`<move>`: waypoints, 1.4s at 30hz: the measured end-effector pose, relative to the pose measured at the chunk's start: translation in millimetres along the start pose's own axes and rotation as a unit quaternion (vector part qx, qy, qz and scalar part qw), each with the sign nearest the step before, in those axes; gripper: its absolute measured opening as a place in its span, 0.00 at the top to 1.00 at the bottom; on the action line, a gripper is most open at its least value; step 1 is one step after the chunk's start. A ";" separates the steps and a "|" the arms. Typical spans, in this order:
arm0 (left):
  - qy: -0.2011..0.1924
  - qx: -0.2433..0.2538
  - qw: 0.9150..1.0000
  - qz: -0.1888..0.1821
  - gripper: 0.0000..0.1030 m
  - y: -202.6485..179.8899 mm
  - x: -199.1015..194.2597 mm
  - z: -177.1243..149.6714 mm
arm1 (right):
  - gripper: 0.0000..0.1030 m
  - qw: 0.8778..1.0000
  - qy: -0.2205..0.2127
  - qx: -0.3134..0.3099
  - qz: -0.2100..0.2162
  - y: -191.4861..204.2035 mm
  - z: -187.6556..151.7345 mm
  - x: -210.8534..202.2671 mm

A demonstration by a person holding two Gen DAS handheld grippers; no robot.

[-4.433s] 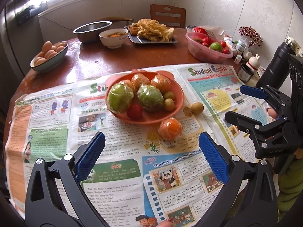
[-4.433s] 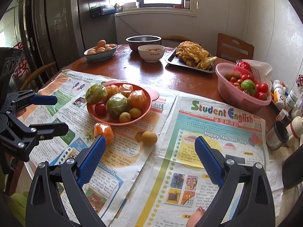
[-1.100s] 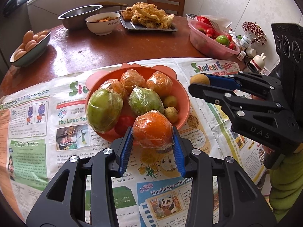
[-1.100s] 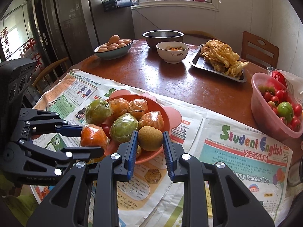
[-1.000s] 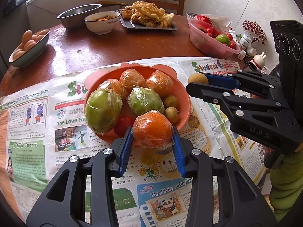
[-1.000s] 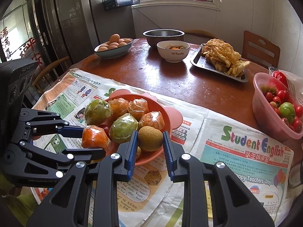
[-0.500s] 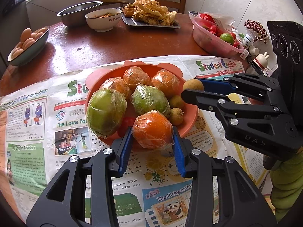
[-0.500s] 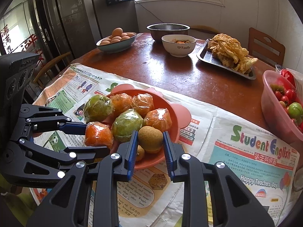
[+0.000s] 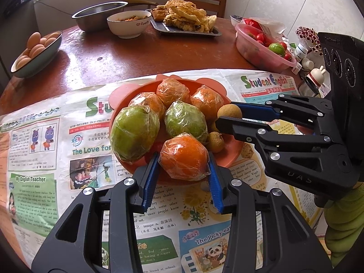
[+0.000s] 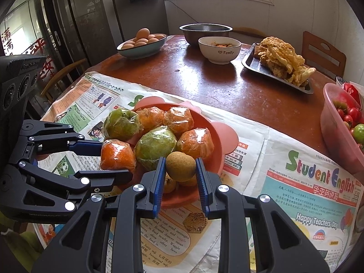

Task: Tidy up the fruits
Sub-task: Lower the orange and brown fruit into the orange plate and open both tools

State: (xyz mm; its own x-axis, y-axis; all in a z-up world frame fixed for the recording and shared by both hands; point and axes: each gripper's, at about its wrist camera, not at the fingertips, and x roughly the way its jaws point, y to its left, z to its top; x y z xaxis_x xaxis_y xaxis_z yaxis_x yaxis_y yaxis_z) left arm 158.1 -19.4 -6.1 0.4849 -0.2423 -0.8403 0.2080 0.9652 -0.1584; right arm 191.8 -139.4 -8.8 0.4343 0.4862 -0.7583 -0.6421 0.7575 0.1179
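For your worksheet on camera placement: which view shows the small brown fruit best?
The right wrist view: the small brown fruit sits central between the right gripper fingers. The left wrist view shows it smaller, partly hidden.

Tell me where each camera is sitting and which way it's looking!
Left wrist view: sits on the left hand-held gripper, looking along its fingers at the wrapped orange it holds; the right hand-held gripper enters from the right.
Right wrist view: sits on the right hand-held gripper, facing the small brown fruit it holds; the left one shows at left.
Both show the orange bowl, the newspaper and the egg bowl.
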 end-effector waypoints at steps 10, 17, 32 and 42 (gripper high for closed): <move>-0.002 -0.004 1.000 0.000 0.68 4.4 -0.6 2.5 | 0.75 1.000 0.004 0.000 -0.003 -0.3 -0.1 3.8; -0.005 -0.007 1.000 0.002 0.67 6.1 0.7 4.1 | 0.75 1.000 0.006 0.001 -0.007 -1.0 -0.8 5.5; -0.008 -0.010 1.000 0.005 0.67 9.1 1.8 5.4 | 0.63 1.000 0.002 0.004 -0.011 -1.7 -3.2 -0.8; -0.010 -0.007 1.000 0.007 0.63 7.2 1.9 5.6 | 0.57 1.000 -0.003 0.012 -0.018 -8.0 -6.8 -9.9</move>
State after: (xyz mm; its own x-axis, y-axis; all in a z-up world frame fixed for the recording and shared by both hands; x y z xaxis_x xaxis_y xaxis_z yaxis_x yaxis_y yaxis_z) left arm 165.2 -13.5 -5.9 0.5043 -0.2308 -0.8321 0.1896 0.9697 -0.1541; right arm 188.3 -153.2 -6.6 0.4605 0.4605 -0.7589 -0.6101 0.7852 0.1063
